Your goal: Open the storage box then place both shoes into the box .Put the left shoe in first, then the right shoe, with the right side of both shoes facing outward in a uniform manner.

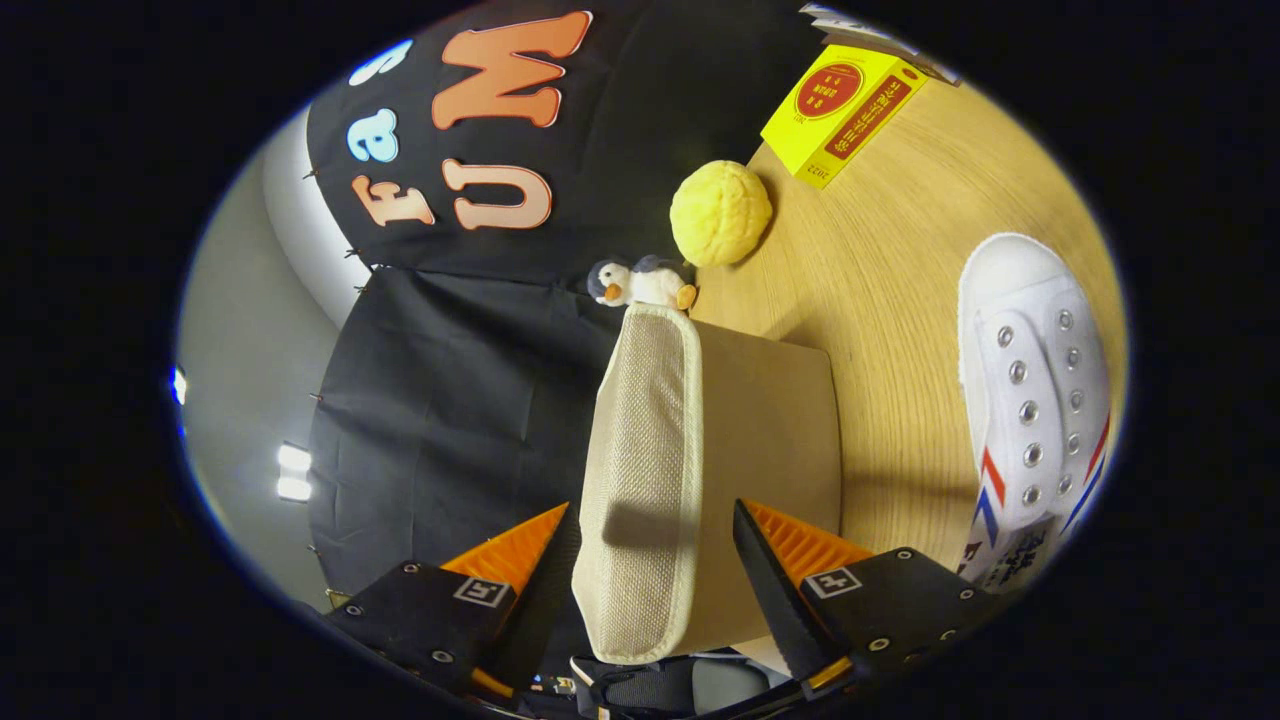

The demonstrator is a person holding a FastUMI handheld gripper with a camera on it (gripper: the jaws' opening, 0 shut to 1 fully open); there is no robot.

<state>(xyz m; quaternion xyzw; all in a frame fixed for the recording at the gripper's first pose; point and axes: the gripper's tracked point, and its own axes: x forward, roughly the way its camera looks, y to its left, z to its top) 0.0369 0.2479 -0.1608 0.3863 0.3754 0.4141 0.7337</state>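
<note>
fingers of the hand-held gripper [655,540] straddle the storage box [760,450] lid [640,470], spread wide rather than pinching, seemingly to lift it open; white shoe [1035,400] waits on the bench [900,250].

My tool [655,520] has its fingers spread either side of the beige storage box's [770,430] mesh lid [640,470], not pressing it. Beside the box a white shoe [1035,400] lies on the bench [890,250].

Box lid [640,480] between tool [650,560] fingers.
</note>
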